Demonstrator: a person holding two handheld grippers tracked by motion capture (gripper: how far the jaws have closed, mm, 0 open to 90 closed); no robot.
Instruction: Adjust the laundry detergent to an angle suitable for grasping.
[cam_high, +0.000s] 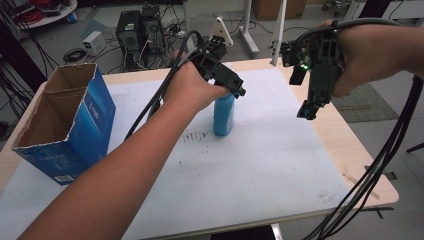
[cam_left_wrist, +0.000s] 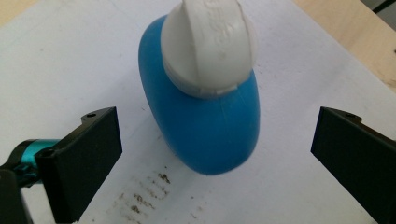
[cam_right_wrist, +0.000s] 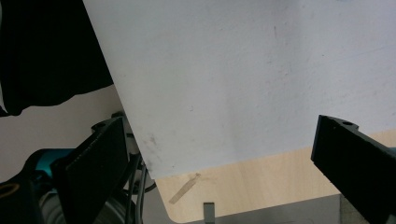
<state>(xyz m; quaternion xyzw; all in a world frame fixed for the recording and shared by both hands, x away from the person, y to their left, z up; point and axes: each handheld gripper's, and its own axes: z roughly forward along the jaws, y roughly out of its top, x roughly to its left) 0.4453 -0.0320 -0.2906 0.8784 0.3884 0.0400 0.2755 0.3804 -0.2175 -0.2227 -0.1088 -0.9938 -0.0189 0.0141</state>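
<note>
The left gripper (cam_high: 239, 89) hangs directly over a blue bottle (cam_high: 223, 114) that stands upright on the white mat (cam_high: 270, 150) covering the bench (cam_high: 357, 150). In the left gripper view the jaws stand wide apart, one to each side of the blue bottle (cam_left_wrist: 205, 126) and clear of it, with bare white mat (cam_left_wrist: 70, 60) showing between each jaw and the bottle's wall; nothing is held. The bottle's white cap (cam_left_wrist: 210, 44) lies between the jaws and farther along their line, just ahead of the tips. A patch of dark smudges (cam_left_wrist: 144, 196) marks the mat just beside the bottle's base, close to the jaw at the left of that view. The right gripper (cam_high: 306, 111) is raised above the bench's right side, well apart from the bottle, pointing down and holding nothing. In the right gripper view its jaws are likewise spread wide, and between them lie the white mat (cam_right_wrist: 243, 70), the wooden edge of the bench (cam_right_wrist: 252, 186) and a strip of tape (cam_right_wrist: 183, 188) on it. An open blue cardboard box (cam_high: 67, 120) stands at the bench's left end, well to the left of the left gripper and behind the person's left forearm (cam_high: 110, 185). Black cables (cam_high: 380, 165) trail from the right gripper past the bench's right edge.
</note>
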